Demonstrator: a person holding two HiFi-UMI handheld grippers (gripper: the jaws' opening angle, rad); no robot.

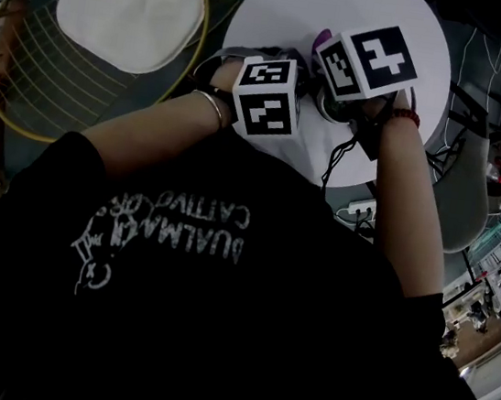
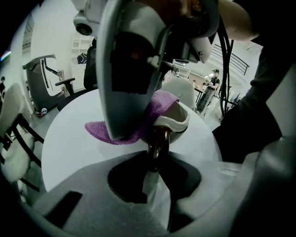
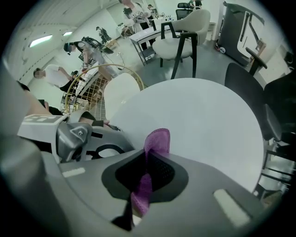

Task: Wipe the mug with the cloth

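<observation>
The left gripper (image 2: 155, 157) is clamped on the mug's brown handle (image 2: 159, 140), its jaws closed on the loop from either side. That looks like a bracing hold, pinning the mug (image 2: 175, 121) upright on the table so that it cannot slide or turn while it is rubbed. Just past the handle, the purple cloth (image 2: 98, 131) lies against the mug's white rim and trails onto the tabletop beside it. The right gripper (image 3: 147, 173) has its jaws pinched together on a fold of that cloth, a tongue of it sticking out beyond the tips. Gripping a fold like this leaves loose fabric to drag over the mug. Whether any cloth reaches inside the mug, I cannot tell.

The left forearm (image 1: 150, 125) comes in from the side with its gripper slanted down at the handle. The right forearm (image 1: 407, 207) runs almost straight out from the body, and its gripper tips steeply down over the mug from above. Both tools crowd close together at the near edge of the round white table (image 1: 288, 1). Beyond that stands a wire-framed chair (image 1: 28, 71) with a pale cushion.
</observation>
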